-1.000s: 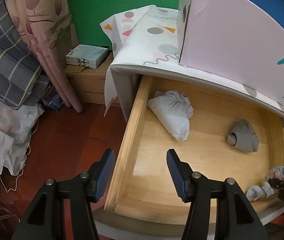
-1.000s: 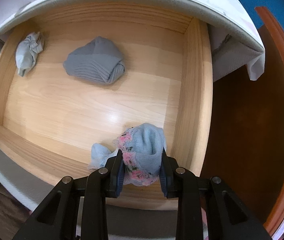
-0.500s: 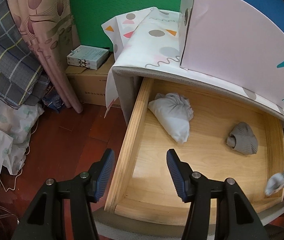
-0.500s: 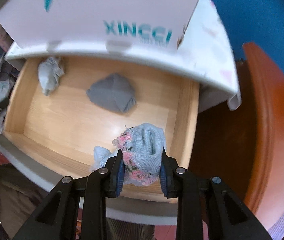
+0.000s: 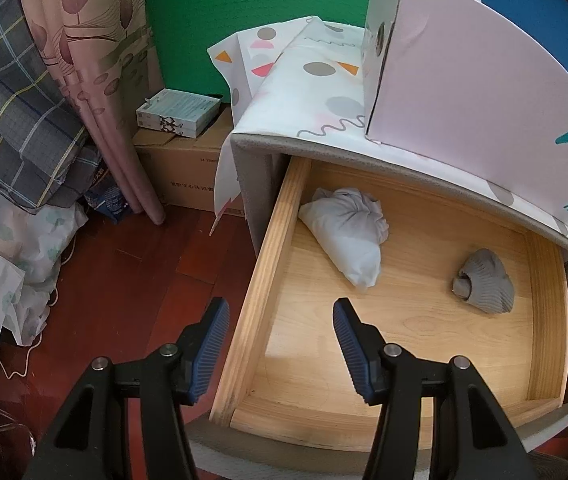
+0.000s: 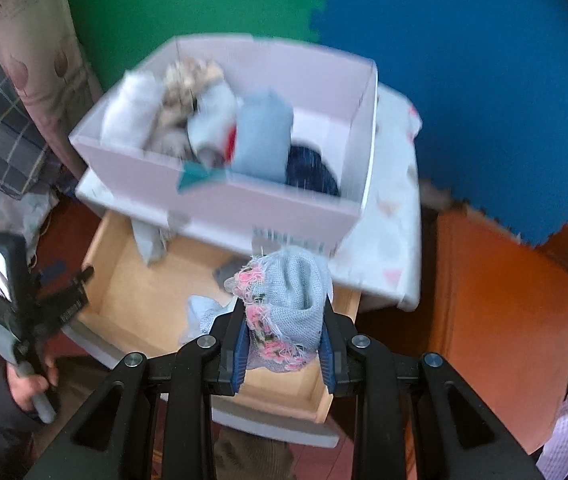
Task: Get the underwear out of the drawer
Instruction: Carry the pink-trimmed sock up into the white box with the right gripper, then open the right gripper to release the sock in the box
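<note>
Pale wood drawer (image 5: 423, 320): pulled out of a grey-edged cabinet, seen from above; its floor is mostly bare.
Underwear, held: light blue knit piece with pink floral lace trim (image 6: 287, 308), raised above the drawer's near right part, a thin blue tail hanging off its left side.
Right gripper (image 6: 284, 344): blue pads pressed onto the lace-trimmed piece from both sides, pinching it.
Left gripper (image 5: 282, 344): fingers spread with nothing between them, straddling the drawer's left wall near the front corner.
Underwear, white bundle (image 5: 347, 236): twisted, lying in the far left part of the drawer, near the left wall.
Underwear, grey ribbed bundle (image 5: 483, 282): rolled, lying toward the right wall, well apart from the white one.
Pink-white box (image 6: 244, 128): open-topped, standing on the cabinet top, holding several rolled garments; picture blurred.
Patterned cloth (image 5: 315, 80): white with dots and triangles, draped over the cabinet top under the box.
Person's hand (image 6: 30, 384): at the left in the right wrist view, gripping the left tool's handle.
Floor (image 5: 124, 280): dark red wood, with curtains and piled fabrics at the left.
</note>
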`<state>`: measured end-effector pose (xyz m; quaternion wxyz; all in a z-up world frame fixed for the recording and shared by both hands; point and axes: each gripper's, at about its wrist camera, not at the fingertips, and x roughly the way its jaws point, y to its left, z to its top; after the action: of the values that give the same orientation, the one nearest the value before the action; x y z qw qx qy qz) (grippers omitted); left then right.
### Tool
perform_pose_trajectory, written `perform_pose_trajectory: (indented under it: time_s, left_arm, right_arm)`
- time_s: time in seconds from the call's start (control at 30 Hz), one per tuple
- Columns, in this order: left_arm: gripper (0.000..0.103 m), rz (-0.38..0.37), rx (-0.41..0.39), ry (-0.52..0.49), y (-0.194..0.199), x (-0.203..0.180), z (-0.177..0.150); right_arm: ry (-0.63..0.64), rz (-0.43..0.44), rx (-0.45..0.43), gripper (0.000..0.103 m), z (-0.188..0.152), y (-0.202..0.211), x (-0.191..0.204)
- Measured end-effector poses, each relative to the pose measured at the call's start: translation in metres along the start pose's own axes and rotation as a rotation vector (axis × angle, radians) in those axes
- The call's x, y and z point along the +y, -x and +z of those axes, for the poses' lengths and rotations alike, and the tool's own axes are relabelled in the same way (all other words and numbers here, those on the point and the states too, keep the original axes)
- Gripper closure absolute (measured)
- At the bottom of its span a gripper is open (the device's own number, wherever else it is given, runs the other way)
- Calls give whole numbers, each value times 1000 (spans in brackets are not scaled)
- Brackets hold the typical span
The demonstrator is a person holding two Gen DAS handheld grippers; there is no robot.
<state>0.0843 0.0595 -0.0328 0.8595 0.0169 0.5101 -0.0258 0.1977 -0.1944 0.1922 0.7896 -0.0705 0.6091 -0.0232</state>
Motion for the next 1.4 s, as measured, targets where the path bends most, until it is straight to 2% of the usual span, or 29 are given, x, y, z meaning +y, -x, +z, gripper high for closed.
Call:
perform_pose_trajectory:
  time_s: [0.23,0.4,0.63,0.93,1.0,1.1,1.13,1.23,1.4]
  left_arm:
    - [47,0,3,7,0,1,0]
    - [47,-4,4,8,1,1,0]
    - [47,-10,3,17,1,4,-1]
    - [47,-9,7,17,-1,3,-1]
    - [47,-5,12,15,-2,3,-1]
    - [47,2,16,11,-4,3,-1]
    - [47,3,17,10,-4,3,-1]
    - [47,6,18,11,-4,2,0]
    - [47,6,12,26,-2,6,-1]
  right_arm:
    - [-30,-26,-105,76,55,13,-1]
    - [-54,-74,-106,76,87,-10,-7]
    - [-93,-116,-11,76,107,-75,-16]
    - [-97,-79,78,69,102,-118,-15]
    - [-101,-69,70,65,103,-115,-16]
    - [-106,-37,25,48,101,-100,-18]
    - [-99,-38,6,40,100,-92,-19]
    - [-68,-55,-48,39,93,-68,-16]
    - [-14,8,-133,39,67,-28,-10]
